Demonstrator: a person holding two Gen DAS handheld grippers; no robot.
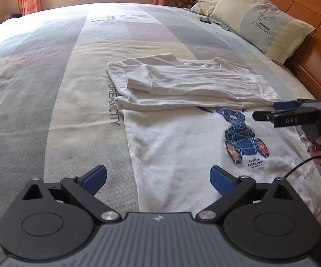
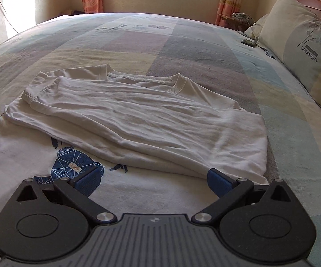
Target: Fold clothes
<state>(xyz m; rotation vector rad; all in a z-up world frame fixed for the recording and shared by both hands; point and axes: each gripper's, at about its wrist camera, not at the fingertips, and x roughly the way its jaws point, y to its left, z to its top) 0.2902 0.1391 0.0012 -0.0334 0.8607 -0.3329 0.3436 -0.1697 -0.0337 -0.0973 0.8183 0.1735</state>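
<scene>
Left black two-finger gripper with blue pads (image 1: 158,179): jaws spread, empty, low centre of frame above the shirt hem. Right black two-finger gripper with blue pads (image 2: 153,183): likewise released, empty.

White cotton T-shirt with blue geometric bear print (image 1: 178,146): one, centre frame on the pastel patchwork bedspread (image 1: 49,71), upper half doubled over.

Pillows (image 1: 262,17): two, upper right.

Risk: a shallow pinch may lift one layer only, dragging the fold askew.

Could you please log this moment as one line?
left tongs open, empty | right tongs open, empty | white T-shirt upper half folded over print
</scene>
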